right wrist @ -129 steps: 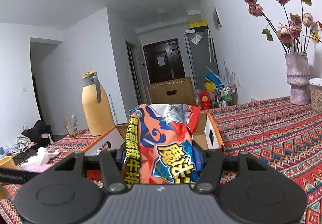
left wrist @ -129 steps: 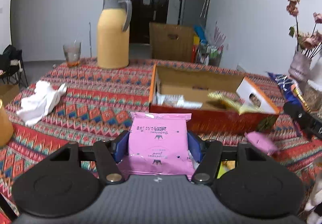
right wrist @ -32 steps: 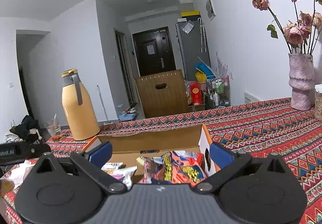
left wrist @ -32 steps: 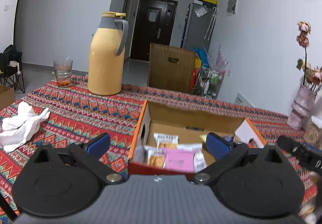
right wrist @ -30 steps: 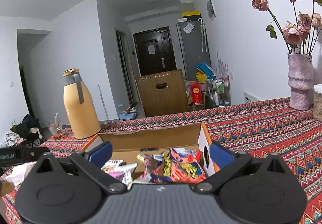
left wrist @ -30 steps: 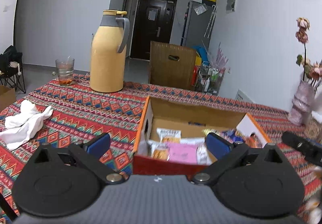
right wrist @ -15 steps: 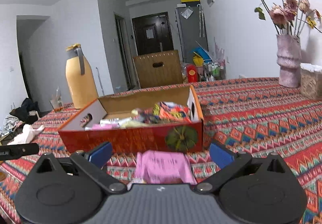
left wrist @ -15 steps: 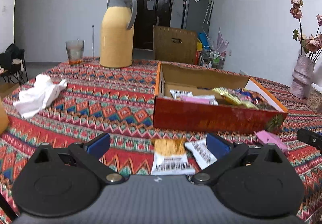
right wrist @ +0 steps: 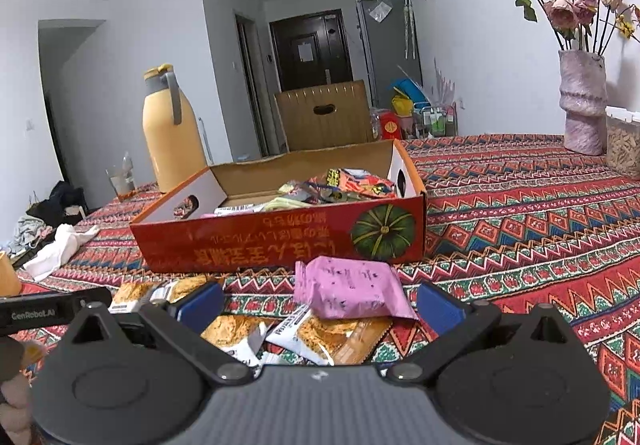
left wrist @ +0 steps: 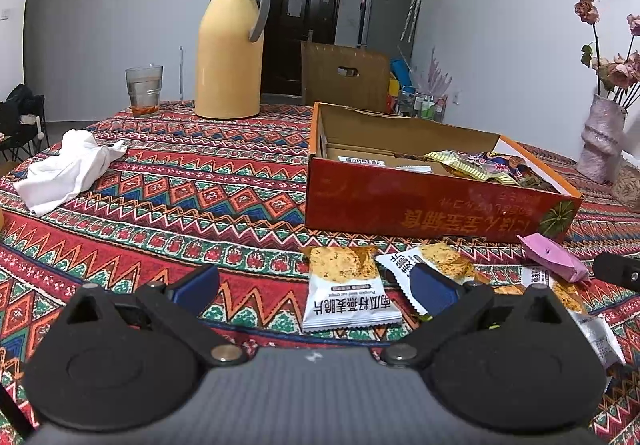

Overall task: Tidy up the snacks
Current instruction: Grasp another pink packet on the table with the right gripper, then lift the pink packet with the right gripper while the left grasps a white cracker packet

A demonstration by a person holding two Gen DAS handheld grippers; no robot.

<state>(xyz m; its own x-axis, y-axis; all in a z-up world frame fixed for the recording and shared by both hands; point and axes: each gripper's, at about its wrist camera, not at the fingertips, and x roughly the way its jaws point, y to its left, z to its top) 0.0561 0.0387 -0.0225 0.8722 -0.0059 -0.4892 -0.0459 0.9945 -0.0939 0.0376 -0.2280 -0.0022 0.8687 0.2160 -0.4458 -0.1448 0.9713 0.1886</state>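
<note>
Several snacks already lying in red cardboard box (right wrist: pixel 280 241). Pink packet (right wrist: pixel 350 291) and crisp packets (left wrist: pixel 344 285) waiting on surface (left wrist: pixel 160 205) beside box. Left hand-held gripper (left wrist: pixel 316 287) and right hand-held gripper (right wrist: pixel 318 307) both spread, holding nothing.

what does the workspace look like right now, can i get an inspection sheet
surface: table under a patterned red cloth.
job's things: orange cardboard box open, several snacks inside; pink packet lies in front of it on top of oat crisp packets scattered on the cloth.
clutter: yellow thermos, glass, crumpled white cloth, vase of dried roses.
grippers: left gripper open and empty, low over the oat crisp packets; right gripper open and empty, the pink packet between its fingers.
cables: nothing seen.
surroundings: dark door, fridge, brown carton on the floor behind the table.
</note>
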